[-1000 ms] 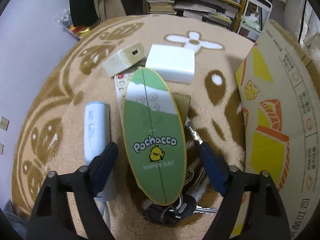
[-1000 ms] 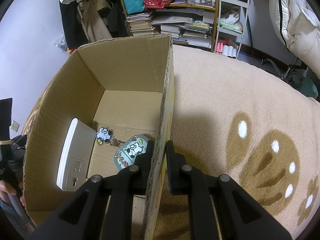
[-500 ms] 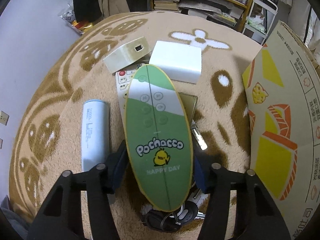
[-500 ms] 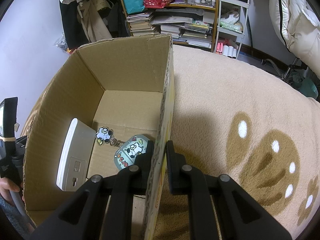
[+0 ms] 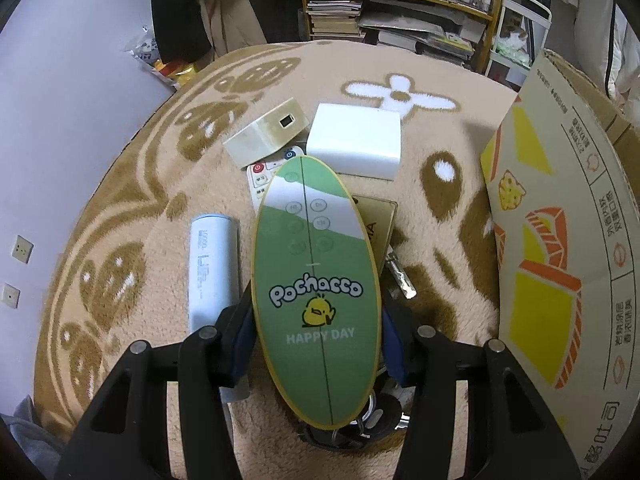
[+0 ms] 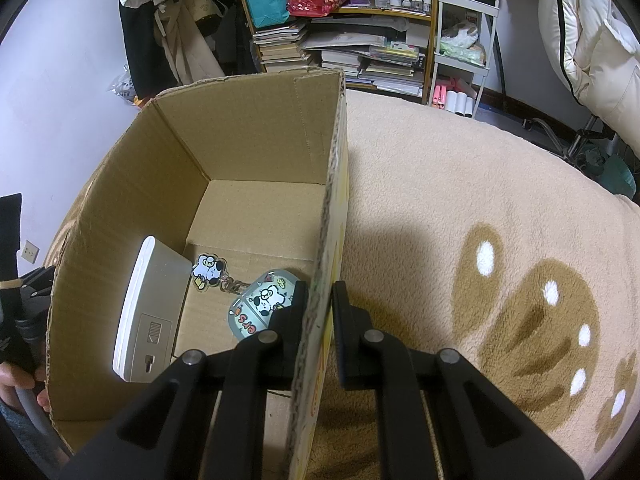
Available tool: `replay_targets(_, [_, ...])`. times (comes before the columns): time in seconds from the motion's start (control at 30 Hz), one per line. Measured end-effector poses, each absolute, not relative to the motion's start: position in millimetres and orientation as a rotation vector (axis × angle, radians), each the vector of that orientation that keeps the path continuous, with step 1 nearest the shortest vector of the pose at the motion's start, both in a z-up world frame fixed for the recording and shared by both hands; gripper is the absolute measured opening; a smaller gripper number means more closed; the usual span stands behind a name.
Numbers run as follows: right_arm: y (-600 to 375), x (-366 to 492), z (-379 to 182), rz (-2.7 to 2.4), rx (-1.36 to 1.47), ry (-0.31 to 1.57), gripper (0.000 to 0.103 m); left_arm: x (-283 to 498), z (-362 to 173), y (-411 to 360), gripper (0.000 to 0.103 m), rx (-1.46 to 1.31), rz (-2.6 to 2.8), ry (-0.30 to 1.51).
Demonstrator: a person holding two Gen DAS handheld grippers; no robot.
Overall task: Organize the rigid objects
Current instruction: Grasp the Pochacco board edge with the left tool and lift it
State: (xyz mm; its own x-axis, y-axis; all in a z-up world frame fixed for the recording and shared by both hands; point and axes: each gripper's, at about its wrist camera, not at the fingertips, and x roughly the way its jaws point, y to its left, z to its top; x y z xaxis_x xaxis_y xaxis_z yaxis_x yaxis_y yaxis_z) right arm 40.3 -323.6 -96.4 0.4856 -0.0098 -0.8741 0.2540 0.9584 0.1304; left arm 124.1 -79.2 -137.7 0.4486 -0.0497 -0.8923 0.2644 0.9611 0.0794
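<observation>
The fingers point(image 5: 244, 334) of the left gripper point(image 5: 316, 336) are pressed on both long edges of a green oval case point(image 5: 316, 280), so the case is held between them. The fingers point(image 6: 298, 304) of the right gripper point(image 6: 320, 308) are squeezed on the side wall of a big cardboard box point(image 6: 256, 128), one inside and one outside.

The biggest thing seen is the soft tan rug point(image 5: 140, 208) with brown shapes. The box stands on it, and orange and yellow pictures with some print too small to be read are shown on its outer side point(image 5: 552, 240). Inside the box, a white flat device point(image 6: 150, 312) is leaned against the left wall, and a dog keychain point(image 6: 262, 304) is lying on the bottom.

"Pochacco" and "HAPPY DAY" are written on the green case, with a yellow chick drawn between. Beyond it a white block point(image 5: 356, 146) and a cream box point(image 5: 266, 134) are found, with a white remote point(image 5: 264, 178) partly hidden under them. A pale tube point(image 5: 212, 264) is lying just left of the case. Keys point(image 5: 372, 420) are seen under the case.
</observation>
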Motion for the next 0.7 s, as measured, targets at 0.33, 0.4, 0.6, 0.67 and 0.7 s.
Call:
replay_targets(0.33, [-324, 40, -96, -0.162, 0.256, 1.055, 0.012, 115, -122, -79, 0.051, 0.246, -0.205, 1.033])
replay_targets(0.4, [-324, 40, -96, -0.162, 0.256, 1.055, 0.012, 115, -120, -77, 0.051, 0.238, -0.205, 1.026])
replay_targets(0.6, [-323, 41, -97, -0.165, 0.247, 1.055, 0.012, 116, -117, -71, 0.051, 0.209, -0.193, 1.022])
replay_targets(0.67, [-323, 40, -96, -0.165, 0.242, 1.054, 0.012, 116, -117, -71, 0.051, 0.213, -0.193, 1.017])
replay_targets(0.7, [-322, 40, -96, -0.165, 0.244, 1.055, 0.012, 117, -118, -71, 0.051, 0.217, -0.193, 1.013])
